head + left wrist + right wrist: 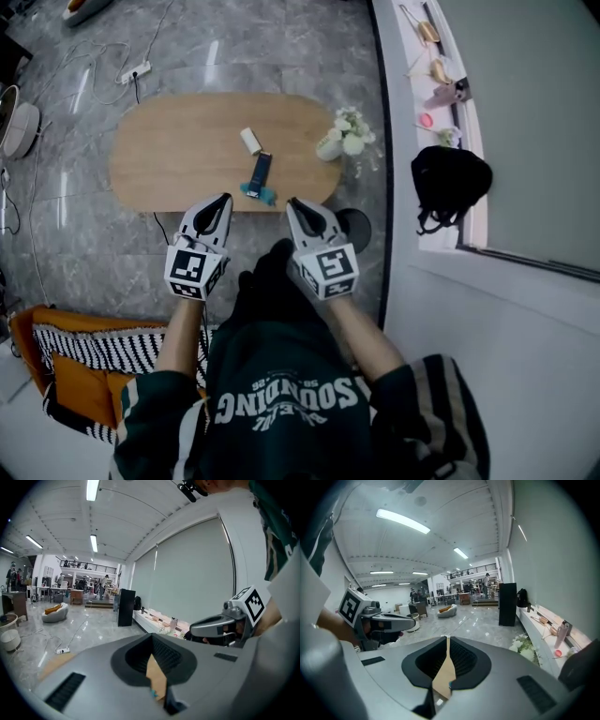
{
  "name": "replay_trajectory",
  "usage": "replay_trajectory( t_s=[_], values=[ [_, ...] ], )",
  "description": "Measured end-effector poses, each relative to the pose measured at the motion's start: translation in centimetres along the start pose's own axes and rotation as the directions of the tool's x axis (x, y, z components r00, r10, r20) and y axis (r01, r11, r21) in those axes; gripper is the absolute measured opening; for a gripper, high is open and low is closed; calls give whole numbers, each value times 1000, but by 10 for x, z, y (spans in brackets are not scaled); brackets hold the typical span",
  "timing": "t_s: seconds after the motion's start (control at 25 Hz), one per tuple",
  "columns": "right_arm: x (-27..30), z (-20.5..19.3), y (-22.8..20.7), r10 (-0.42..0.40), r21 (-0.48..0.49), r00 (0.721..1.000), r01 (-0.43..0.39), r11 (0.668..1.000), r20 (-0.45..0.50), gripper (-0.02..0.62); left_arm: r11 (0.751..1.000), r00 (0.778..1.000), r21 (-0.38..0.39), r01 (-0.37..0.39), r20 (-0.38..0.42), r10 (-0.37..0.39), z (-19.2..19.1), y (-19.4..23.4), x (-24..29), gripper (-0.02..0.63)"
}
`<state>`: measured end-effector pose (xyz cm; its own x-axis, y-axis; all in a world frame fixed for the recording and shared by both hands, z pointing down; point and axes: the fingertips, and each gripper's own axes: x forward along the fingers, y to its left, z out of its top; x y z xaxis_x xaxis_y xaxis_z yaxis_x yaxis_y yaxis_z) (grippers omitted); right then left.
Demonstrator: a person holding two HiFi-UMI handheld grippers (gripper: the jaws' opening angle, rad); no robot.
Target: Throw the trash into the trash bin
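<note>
One table [159, 159] holds two items: white scrap [250, 141], blue wrapper [260, 175].

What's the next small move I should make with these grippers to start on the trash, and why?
The left gripper and right gripper hover at the near edge of the table, jaws together and empty. The blue wrapper lies just ahead, between them. I'd probably open the right gripper's jaws and ease forward toward it.

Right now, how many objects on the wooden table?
3: white packet at centre; blue wrapper beside it, nearer; flower vase at right end. Wrapper's teal tip may be separate.
</note>
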<state>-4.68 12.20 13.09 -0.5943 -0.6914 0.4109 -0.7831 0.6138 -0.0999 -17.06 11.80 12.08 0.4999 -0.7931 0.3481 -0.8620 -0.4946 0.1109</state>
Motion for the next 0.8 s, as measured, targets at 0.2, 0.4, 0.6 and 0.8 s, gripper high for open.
replay_trajectory(
  t_s=[0.2,0.4,0.6,0.8],
  values=[
    [24,-16,-4,30,6,999,-30,1000,-29,6,1000,1000,5,12,-21,-12,-21,6,23,0],
    [52,-66,-23,-16,45,996,20,999,-89,69,1000,999,4,19,-43,-18,-57,13,49,0],
    [76,-128,-26,8,59,988,1,998,-153,101,1000,998,-12,9,-60,-10,-99,24,65,0],
    [109,-200,-35,23,61,978,-11,998,-207,101,999,999,-52,7,-37,-9,-139,28,94,0]
  ],
)
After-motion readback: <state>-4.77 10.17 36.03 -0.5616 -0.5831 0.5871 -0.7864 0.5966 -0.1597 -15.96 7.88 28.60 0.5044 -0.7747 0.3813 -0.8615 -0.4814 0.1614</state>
